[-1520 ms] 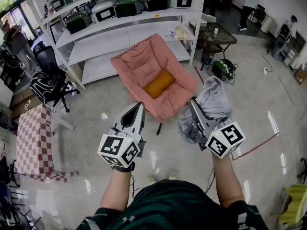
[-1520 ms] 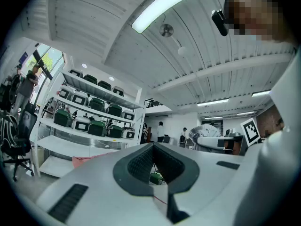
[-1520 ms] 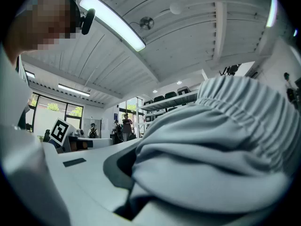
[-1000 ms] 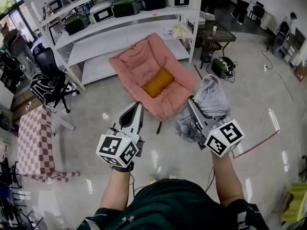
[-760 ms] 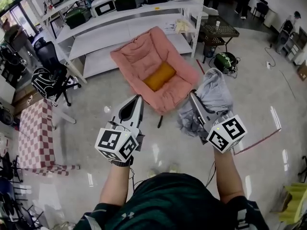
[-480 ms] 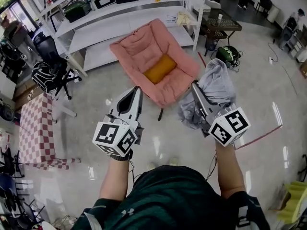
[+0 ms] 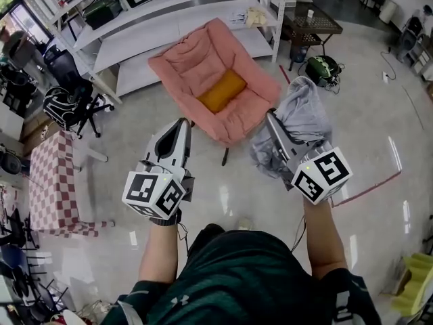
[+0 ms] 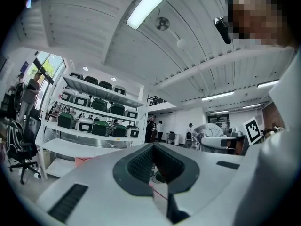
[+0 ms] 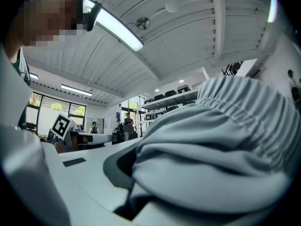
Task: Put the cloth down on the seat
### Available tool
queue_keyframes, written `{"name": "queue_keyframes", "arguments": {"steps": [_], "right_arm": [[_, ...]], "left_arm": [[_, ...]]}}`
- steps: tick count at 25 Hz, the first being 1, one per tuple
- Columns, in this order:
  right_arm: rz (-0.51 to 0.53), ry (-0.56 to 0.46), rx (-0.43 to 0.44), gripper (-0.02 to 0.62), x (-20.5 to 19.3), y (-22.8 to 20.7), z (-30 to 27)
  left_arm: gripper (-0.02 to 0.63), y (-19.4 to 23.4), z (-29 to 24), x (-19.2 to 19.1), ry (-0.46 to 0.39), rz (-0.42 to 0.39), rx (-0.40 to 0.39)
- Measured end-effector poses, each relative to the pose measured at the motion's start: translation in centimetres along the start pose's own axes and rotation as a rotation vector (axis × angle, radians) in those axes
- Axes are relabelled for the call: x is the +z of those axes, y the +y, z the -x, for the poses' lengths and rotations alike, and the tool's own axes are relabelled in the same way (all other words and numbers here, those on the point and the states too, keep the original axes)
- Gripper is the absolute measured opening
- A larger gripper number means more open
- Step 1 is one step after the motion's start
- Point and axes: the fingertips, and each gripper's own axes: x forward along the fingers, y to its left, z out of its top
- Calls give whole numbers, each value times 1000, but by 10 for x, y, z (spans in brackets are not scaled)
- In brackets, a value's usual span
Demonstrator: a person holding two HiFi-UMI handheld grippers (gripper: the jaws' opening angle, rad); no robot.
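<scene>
A pink padded chair (image 7: 196, 70) with an orange cushion (image 7: 221, 91) on its seat stands on the floor ahead of both grippers. My right gripper (image 7: 271, 118) is shut on a bunched grey cloth (image 7: 302, 122), held in the air to the right of the chair's front corner. The cloth (image 9: 216, 145) fills most of the right gripper view and hides the jaw tips there. My left gripper (image 7: 183, 123) hangs to the left of the chair's front edge. In the left gripper view, the left gripper (image 8: 153, 150) is shut with nothing in it.
White shelving (image 7: 135, 29) with several cookers stands behind the chair. A black office chair (image 7: 67, 107) and a checked table (image 7: 47, 181) are at the left. A dark side table (image 7: 311, 22) and a green appliance (image 7: 321, 68) are at the right.
The view has tipped down and nearer; the chair sits higher and further left in frame. Both grippers keep their pose, the left one drifting slightly left. The cloth stays in the right gripper.
</scene>
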Motion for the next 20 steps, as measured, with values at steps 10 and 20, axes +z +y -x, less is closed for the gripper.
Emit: {"name": "queue_keyframes", "arguments": {"steps": [10,20], "right_arm": [[-26,9,-22,17,-12,-33,-14],[-1,61,-70,18,-34,-75,-71]], "left_arm": [[6,2,-35,-13,29,0,-13],[6,41,-108,-29,31,28,-72]]}}
